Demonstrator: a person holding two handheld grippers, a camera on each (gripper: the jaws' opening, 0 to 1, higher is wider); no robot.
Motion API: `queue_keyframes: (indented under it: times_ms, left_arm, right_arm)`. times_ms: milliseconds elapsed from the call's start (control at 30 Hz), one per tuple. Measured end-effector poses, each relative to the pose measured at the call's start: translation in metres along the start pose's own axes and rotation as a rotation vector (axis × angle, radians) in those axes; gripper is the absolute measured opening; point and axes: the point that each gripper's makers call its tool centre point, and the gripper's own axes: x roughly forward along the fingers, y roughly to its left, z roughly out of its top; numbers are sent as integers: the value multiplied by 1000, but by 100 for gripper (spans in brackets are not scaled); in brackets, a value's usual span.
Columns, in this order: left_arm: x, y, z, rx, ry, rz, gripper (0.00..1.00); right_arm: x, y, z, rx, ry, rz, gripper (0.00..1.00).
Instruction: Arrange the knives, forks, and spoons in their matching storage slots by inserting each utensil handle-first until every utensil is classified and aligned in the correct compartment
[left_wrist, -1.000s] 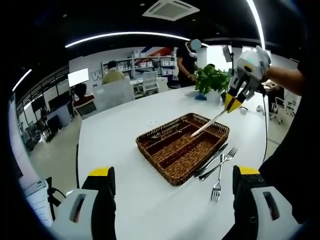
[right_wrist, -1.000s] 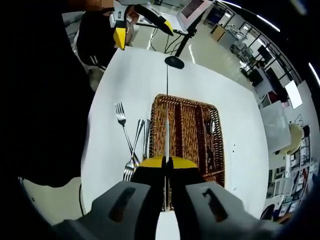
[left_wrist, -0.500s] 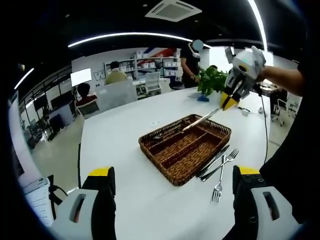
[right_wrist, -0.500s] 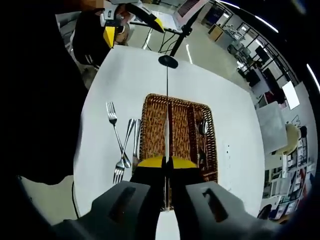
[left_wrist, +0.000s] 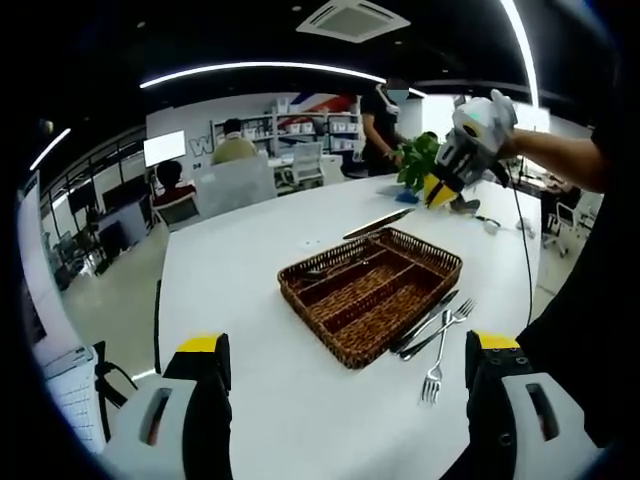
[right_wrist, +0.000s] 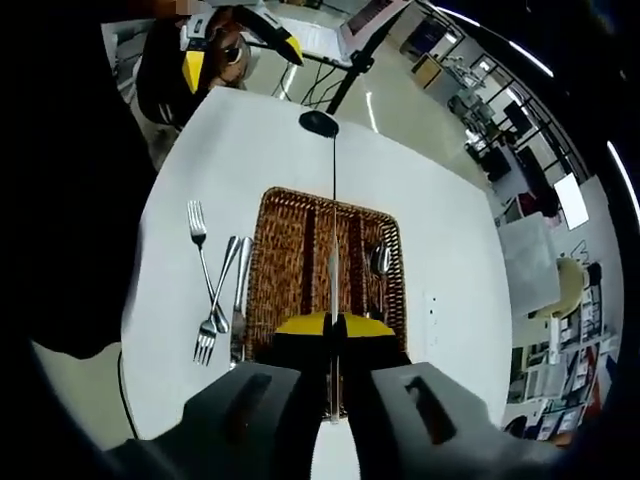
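The left hand-held gripper hangs open near the table edge, holding nothing. Mid-table, the wicker tray holds a spoon in one slot. Two forks and a knife lie beside it. The right hand-held gripper clamps a knife above the tray; lowered askew, it could catch a divider or land in the wrong slot.
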Motion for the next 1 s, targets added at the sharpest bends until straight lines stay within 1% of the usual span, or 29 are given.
queue_keyframes:
  times_ms: [333,567,833,1000]
  left_arm:
    - [-1,2,0,-6,-6,8,99]
    - [-6,9,-2,-8,2,24,99]
    - [-8,10,-3,0,12,23,99]
    - [-9,11,-2,-6,3,27,99]
  right_arm:
    - [13,-25,-4,-11,-5,-32,0]
    - [18,-40,-12,-9,11,-64,0]
    - [20,-43,-17,-15,18,-67,1]
    - [24,-42,-19,-11,21,-61,1]
